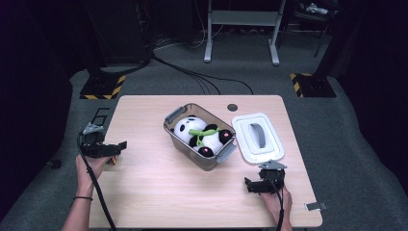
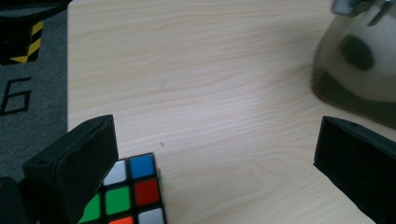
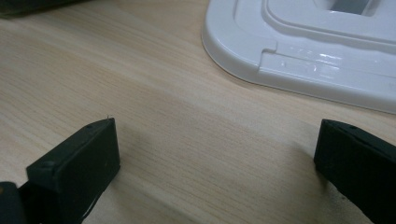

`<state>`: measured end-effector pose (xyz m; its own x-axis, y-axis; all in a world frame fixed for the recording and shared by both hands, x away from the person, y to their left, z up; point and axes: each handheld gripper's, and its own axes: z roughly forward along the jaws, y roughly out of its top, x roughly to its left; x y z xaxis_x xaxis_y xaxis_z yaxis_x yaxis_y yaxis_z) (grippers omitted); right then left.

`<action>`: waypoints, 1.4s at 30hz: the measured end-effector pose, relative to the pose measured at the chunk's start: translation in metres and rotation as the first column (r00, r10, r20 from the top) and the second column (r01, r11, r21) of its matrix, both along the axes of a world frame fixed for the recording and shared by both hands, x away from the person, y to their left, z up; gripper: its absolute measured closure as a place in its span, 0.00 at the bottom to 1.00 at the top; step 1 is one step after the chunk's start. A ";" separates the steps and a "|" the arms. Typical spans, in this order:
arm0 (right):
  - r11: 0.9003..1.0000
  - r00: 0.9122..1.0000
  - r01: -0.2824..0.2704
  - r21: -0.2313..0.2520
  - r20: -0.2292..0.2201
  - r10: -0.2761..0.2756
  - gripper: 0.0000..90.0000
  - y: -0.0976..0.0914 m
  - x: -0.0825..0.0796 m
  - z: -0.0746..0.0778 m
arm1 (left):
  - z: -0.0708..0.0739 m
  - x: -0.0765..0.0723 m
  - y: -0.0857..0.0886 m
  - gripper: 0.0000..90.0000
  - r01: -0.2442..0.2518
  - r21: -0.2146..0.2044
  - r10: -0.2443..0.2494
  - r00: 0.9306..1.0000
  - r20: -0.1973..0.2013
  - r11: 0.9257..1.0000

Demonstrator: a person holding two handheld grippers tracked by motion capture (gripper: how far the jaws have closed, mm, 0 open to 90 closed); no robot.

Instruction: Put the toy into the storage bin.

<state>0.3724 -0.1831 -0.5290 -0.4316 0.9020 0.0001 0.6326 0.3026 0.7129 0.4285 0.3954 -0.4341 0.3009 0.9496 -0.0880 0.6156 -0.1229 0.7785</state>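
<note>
On the table (image 1: 144, 192) a clear box (image 1: 179, 140) is placed, and a panda (image 1: 202, 134) lies inside it. The white lid (image 1: 258, 138) lies flat just beside the box, on its right. A cube (image 2: 128, 193) with coloured faces rests on the wood near the left edge.

The left gripper (image 1: 109, 149) is seen in the high view at the left edge of the table, held in a hand. In the left gripper view its jaws are spread wide, and the cube sits right by the inner face of the near jaw; whether it is touched cannot be told. Nothing is pinched yet.

The right gripper (image 1: 255, 185) is held low over the table near the front corner of the lid. Its jaws are also spread, and only bare wood is between them.

It is judged that the step in hand is the reach for the cube, while the lid waits for the other hand. For the next move, the left gripper should be shifted sideways so that the cube comes between both jaws, and then pressed together on two opposite faces. If the cube is taken by an edge, it could be turned or pushed off the table.
</note>
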 end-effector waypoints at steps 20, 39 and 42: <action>1.000 1.000 0.000 0.000 0.000 0.000 0.00 0.000 0.000 0.000 | -0.060 0.009 0.029 0.00 -0.168 0.034 0.170 0.982 -0.081 0.985; 1.000 1.000 0.001 0.000 0.000 -0.001 0.00 0.000 0.000 0.000 | -0.075 0.005 0.028 0.38 -0.159 0.051 0.162 0.984 -0.071 0.986; 1.000 1.000 0.000 -0.002 0.001 0.000 0.00 0.000 0.000 0.000 | -0.074 0.006 0.026 0.38 -0.148 0.051 0.151 0.986 -0.073 0.988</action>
<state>0.3724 -0.1831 -0.5290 -0.4321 0.9018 -0.0018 0.6319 0.3042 0.7129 0.4340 0.4217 -0.5086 0.1492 0.9869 -0.0614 0.6872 -0.0588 0.7241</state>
